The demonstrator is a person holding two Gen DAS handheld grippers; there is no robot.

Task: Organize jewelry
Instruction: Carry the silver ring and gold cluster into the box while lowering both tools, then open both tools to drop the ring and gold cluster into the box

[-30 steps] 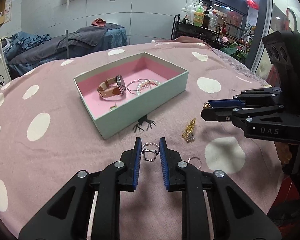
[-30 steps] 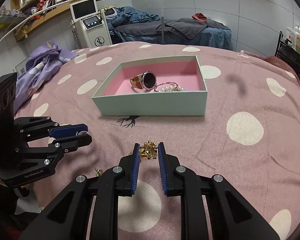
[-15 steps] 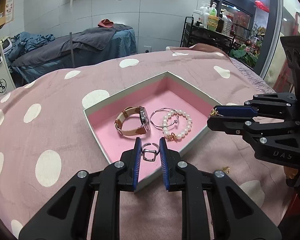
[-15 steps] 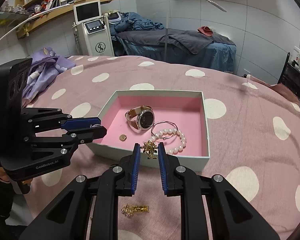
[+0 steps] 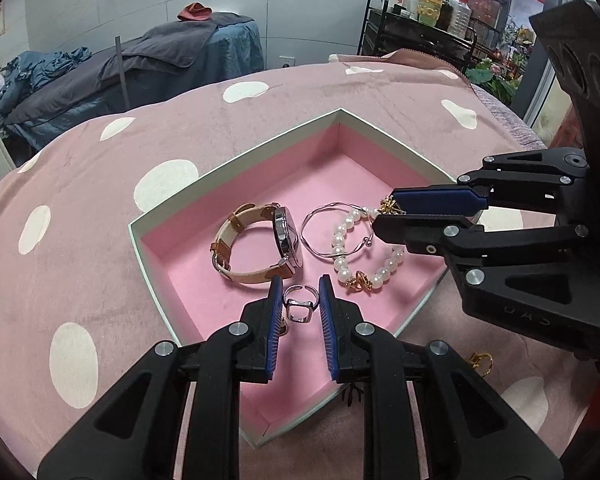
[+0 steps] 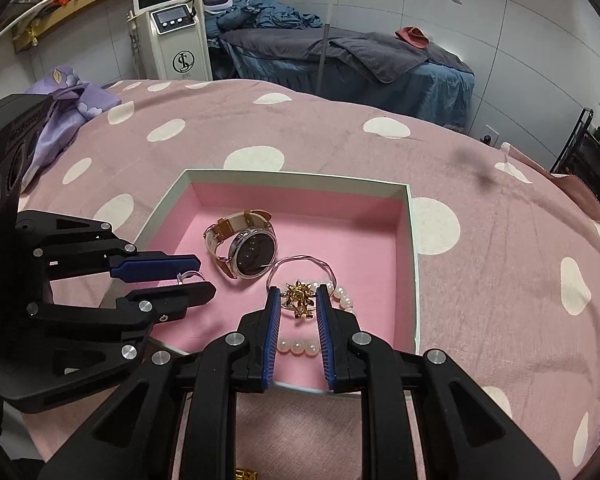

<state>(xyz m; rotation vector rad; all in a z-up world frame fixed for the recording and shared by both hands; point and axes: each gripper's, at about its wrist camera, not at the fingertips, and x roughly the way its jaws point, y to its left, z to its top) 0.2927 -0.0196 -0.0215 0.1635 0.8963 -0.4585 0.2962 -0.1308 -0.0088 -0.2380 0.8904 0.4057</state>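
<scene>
Jewelry: I'm clamping the silver ring in my left gripper and the gold brooch in my right gripper, both hovering over the pink box. Risk: dropping the brooch onto the pearl bracelet and snagging it.

Honestly a lot was blocked here. In the right wrist view the pearl bracelet was mostly covered by the right gripper and the gold flower brooch it held, so only a few beads showed. A gold piece at the bottom edge was cut off, too little to say what it was. In the left wrist view a small gold thing peeked out behind one of the left gripper fingers, can't tell what. Another gold bit on the bedspread sat half behind the right gripper's body. The near box wall was hidden under both grippers.
</scene>
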